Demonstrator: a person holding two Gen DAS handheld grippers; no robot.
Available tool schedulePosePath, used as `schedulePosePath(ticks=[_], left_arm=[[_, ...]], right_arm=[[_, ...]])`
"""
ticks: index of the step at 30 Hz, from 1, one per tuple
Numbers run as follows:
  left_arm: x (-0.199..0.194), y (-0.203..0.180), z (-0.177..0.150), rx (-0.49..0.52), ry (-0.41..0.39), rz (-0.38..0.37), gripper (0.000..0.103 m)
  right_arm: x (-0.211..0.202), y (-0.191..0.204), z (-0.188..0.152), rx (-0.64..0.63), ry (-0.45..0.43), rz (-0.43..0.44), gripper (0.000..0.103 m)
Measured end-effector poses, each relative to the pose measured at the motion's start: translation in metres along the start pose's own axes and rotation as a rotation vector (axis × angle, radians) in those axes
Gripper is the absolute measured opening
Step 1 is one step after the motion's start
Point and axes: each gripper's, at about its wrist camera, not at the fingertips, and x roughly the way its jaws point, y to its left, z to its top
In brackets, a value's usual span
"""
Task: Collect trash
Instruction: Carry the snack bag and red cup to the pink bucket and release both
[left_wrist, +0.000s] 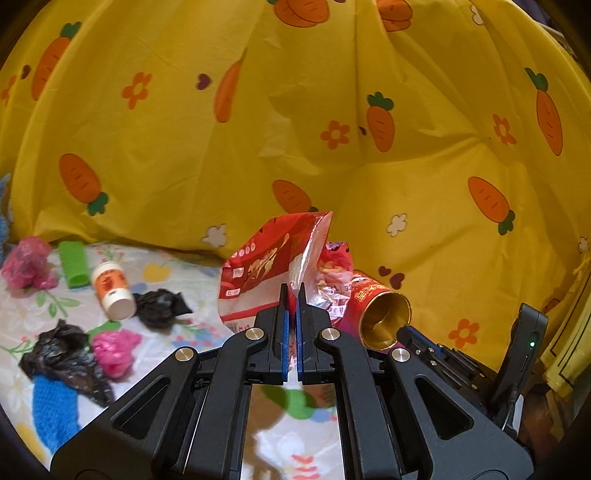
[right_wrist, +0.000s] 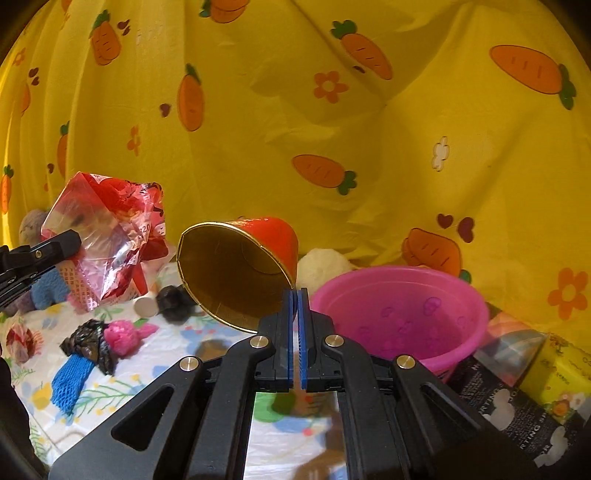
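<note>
Nearest the left wrist camera, the left tongs (left_wrist: 292, 291) are pressed together on the lower edge of a red snack bag (left_wrist: 273, 266), which stands up crumpled above the fingertips, clear of the surface. Nearest the right wrist camera, the right tongs (right_wrist: 295, 295) are pinching the gold rim of a red paper cup (right_wrist: 240, 269); the cup is held tilted on its side, its gold-lined mouth turned toward the camera. In the left view the cup appears just right of the bag, the right tongs touching its rim. Just right of the right tongs stands a pink basin (right_wrist: 402, 317), open side up; beside it to the right are a black printed box (right_wrist: 491, 391) and a yellow box (right_wrist: 561, 373). More trash lies on a floral sheet (left_wrist: 177, 266) to the left, well apart from both tongs: a small white and orange cup (left_wrist: 110, 290) on its side, a crumpled black wrapper (left_wrist: 160, 306) touching it, a green sleeve (left_wrist: 74, 264), a pink plastic wad (left_wrist: 27, 262) at the far left, and nearer, a black bag (left_wrist: 66, 354), a pink wad (left_wrist: 114, 349) and a blue foam net (left_wrist: 51, 410) close together. Behind everything hangs a yellow cloth (left_wrist: 295, 122) printed with carrots and flowers.
</note>
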Motion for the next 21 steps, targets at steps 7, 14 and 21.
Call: schedulePosePath(ticks=[7,14,21], left_arm=[[0.080,-0.041,0.002,-0.003,0.069,-0.157,0.002],[0.131,-0.057,-0.012,-0.031,0.130,-0.230,0.002],[0.156,-0.061,-0.023,-0.029,0.172,-0.235,0.002]], right_arm=[[0.003,-0.058,0.013,0.086,-0.017,-0.164,0.003],[0.016,-0.084,0.012,0.118,-0.005,-0.230,0.003],[0.027,-0.095,0.008,0.140,0.021,-0.250,0.003]])
